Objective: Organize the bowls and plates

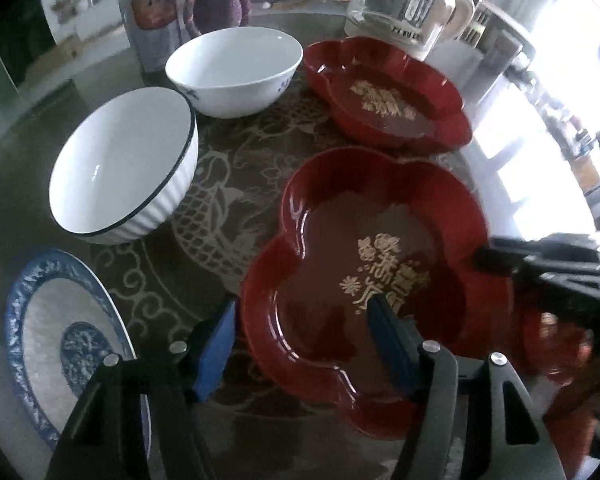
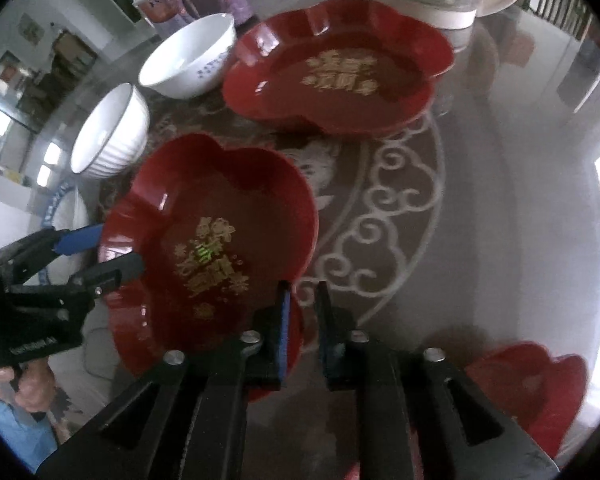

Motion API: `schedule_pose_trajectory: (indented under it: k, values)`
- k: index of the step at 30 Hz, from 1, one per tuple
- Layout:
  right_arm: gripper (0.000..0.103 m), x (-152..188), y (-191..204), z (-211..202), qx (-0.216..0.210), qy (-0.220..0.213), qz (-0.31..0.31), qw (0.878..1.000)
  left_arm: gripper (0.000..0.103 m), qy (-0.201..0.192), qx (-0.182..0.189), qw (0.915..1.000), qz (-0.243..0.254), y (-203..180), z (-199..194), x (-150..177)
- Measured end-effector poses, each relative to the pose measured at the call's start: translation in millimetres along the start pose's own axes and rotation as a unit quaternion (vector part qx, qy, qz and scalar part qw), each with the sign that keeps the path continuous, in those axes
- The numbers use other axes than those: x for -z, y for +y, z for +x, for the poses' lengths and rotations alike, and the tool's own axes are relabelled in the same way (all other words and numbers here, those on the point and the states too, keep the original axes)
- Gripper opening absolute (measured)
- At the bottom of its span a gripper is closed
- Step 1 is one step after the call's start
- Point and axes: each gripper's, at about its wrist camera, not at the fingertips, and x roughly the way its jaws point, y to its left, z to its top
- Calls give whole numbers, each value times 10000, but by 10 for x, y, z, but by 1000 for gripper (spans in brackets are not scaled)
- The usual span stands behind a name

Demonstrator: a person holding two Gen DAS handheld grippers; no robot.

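Blue-rimmed plate (image 1: 32,344) far left on the tabletop (image 1: 228,208), then ribbed bowl (image 1: 124,168), plain white bowl (image 1: 232,72). My left gripper (image 1: 300,332) fingers straddle the near red dish (image 1: 372,280) rim, not pinching. My right gripper (image 2: 302,320) fingers narrowed on its opposite rim; contact unclear. Second red dish (image 1: 384,92) behind.

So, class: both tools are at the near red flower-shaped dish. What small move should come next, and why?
Probably close the left tool fully on the near red flower-shaped dish before any lift. Its blue pads straddle the dish's rim with a gap showing, while the right tool stands narrow across the opposite rim. A second red flower-shaped dish behind looks like the stacking target.
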Motion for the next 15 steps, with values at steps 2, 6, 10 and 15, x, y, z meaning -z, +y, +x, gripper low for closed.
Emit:
schedule_pose_trajectory:
  k: [2,6,10,15]
  values:
    - [32,-13,-42,12,-121,-6,84,9999,38,19,-172,9998,13,-15,29,32]
    - [11,30,10,67,-57,-5,3,10000,11,25,-377,9993,-25,33,77,127]
    - [9,111,12,-53,-253,-189,172,9994,10,-2,-310,9993,-213,43,-42,189]
    - [9,235,52,-643,-161,-692,-98,9974,11,-468,-181,9987,-136,-212,-548,214]
